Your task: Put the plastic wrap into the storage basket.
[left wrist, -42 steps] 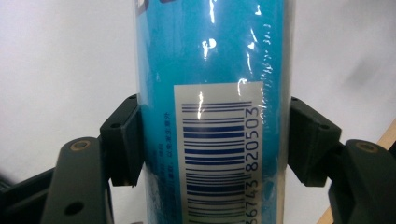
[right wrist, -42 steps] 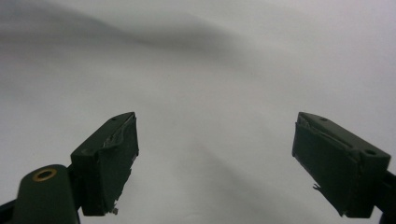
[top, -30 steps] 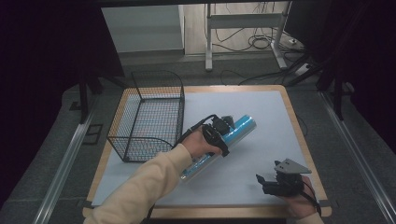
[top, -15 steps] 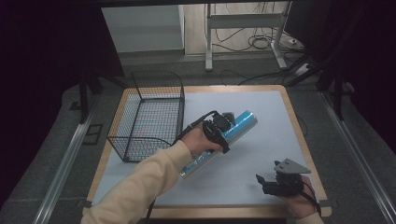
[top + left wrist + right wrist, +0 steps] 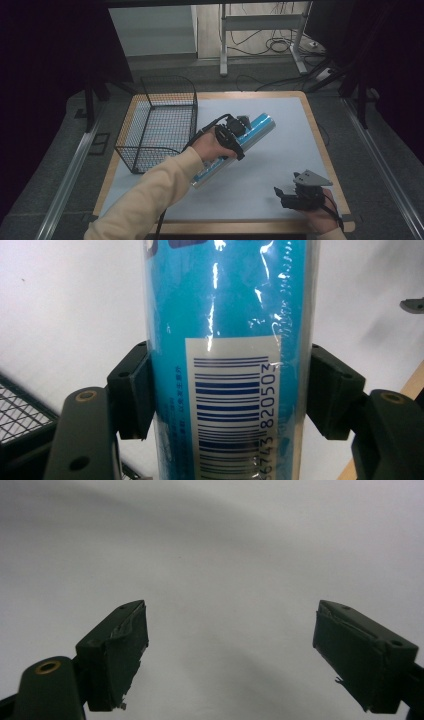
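Looking down from the high view, the left tool [image 5: 235,131] sits across the middle of a long blue tube [image 5: 234,150] that lies slantwise on the white surface [image 5: 280,150], with the wire basket [image 5: 157,125] just beside the tool on its left. Compared with a second ago, this tool and its hand have crept a little toward the tube's far, capped end; the tube itself lies at the same slant. The right tool [image 5: 290,194] rests near the front edge of the surface, well apart from the tube, in the same spot as before.

From the left gripper view, the left tool [image 5: 227,390] is clamped on the blue tube [image 5: 230,340]: both black pads press against its shiny wrapped sides, with the barcode label facing the camera between them. A corner of the wire basket [image 5: 22,415] shows below and to the left of the tool.

From the right gripper view, the right tool [image 5: 230,655] is spread wide, with bare white surface [image 5: 225,555] between and beyond its two tips.
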`<state>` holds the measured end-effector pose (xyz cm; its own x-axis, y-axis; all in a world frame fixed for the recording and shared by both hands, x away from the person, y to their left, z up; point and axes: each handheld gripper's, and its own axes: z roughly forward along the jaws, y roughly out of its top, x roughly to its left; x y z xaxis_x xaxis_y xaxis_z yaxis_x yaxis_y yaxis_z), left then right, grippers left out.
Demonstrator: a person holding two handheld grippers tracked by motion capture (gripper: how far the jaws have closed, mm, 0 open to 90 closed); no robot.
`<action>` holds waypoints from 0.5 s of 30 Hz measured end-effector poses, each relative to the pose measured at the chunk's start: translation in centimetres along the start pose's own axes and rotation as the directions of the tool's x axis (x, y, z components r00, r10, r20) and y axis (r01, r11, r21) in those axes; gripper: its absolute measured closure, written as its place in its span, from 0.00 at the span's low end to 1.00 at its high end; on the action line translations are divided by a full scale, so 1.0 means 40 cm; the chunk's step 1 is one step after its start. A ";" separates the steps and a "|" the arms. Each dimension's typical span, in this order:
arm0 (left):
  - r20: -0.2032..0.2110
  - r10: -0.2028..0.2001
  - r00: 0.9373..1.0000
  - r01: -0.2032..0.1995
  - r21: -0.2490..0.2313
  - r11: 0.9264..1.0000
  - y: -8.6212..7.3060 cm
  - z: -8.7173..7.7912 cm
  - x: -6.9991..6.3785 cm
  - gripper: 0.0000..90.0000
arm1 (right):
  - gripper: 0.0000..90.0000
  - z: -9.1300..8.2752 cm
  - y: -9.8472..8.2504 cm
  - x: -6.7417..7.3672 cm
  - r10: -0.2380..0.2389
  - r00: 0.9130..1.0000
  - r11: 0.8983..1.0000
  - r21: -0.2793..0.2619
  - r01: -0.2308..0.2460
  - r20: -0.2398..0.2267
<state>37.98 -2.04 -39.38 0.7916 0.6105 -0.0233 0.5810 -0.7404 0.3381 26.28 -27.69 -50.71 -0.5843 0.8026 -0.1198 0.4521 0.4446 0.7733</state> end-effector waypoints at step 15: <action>-0.017 0.015 1.000 -0.015 -0.014 1.000 0.026 -0.036 0.002 0.35 | 0.16 -0.001 0.000 0.000 -0.003 1.000 1.000 -0.002 0.003 0.001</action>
<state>38.37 -2.37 -37.66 0.7967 0.6044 -0.0018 0.5664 -0.7456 0.3512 26.26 -27.70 -50.67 -0.5853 0.8015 -0.1225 0.4487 0.4461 0.7744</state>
